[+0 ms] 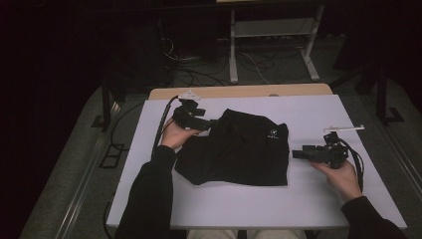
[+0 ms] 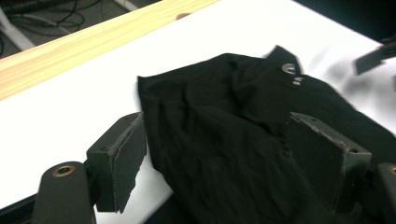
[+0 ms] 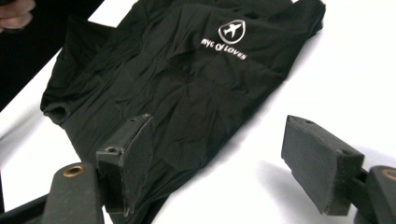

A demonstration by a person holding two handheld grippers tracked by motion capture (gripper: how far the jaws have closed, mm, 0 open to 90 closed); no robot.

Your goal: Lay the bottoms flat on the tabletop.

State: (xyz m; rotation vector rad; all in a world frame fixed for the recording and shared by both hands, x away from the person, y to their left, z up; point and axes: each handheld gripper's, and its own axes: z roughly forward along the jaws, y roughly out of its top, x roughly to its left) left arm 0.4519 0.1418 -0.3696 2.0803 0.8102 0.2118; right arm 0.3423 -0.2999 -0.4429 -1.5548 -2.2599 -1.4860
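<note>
Black shirt: thin, limp, probably light. Left tongs wide open, straddling its corner, holding nothing; right tongs open, empty beside hem. Pinch edges.

- The black, crumpled cloth garment is a thin, soft fabric with a faint sheen along its creases and a smooth white printed logo with lettering.
- The white, flat sheet covering the desk looks smooth and matt.
- The pale wooden edge of the desk shows light grain and a dull finish.
- The left hand-held gripper has matt black jaws that look like hard plastic, faced with rough, worn dark pads.
- The right hand-held gripper has the same matt black jaws, with brass-coloured metal rings at the pivots.
</note>
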